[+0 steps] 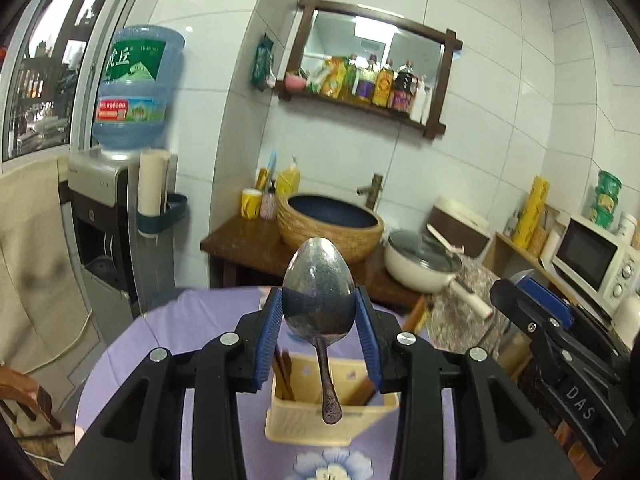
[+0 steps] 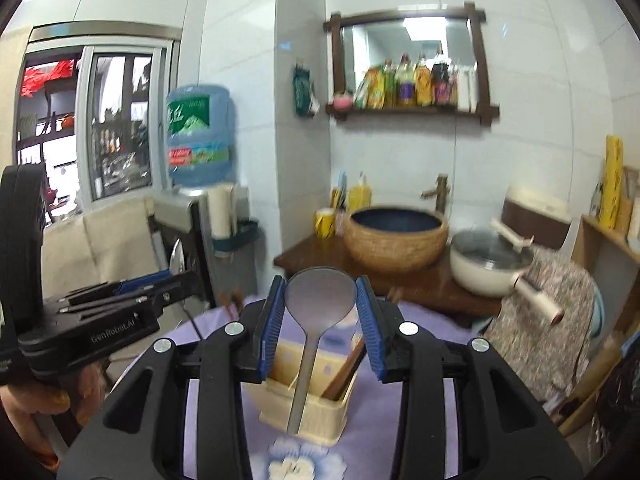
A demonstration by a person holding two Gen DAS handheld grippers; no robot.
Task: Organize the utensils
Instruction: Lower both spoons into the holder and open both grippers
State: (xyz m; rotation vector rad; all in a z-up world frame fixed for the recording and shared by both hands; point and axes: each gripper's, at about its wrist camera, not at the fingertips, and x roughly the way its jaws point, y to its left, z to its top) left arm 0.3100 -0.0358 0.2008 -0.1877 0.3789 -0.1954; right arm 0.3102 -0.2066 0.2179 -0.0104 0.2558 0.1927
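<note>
My left gripper is shut on the bowl of a tarnished metal spoon. Its handle hangs straight down above a cream utensil holder with brown chopsticks standing in it. My right gripper is shut on the bowl of a duller grey spoon. That handle also hangs down in front of the same holder, which shows chopsticks at its right. Both spoons are clear of the holder. Each gripper shows at the edge of the other's view.
The holder stands on a round table with a purple flowered cloth. Behind it are a wooden counter with a woven basin and a lidded white pan. A water dispenser stands on the left and a microwave on the right.
</note>
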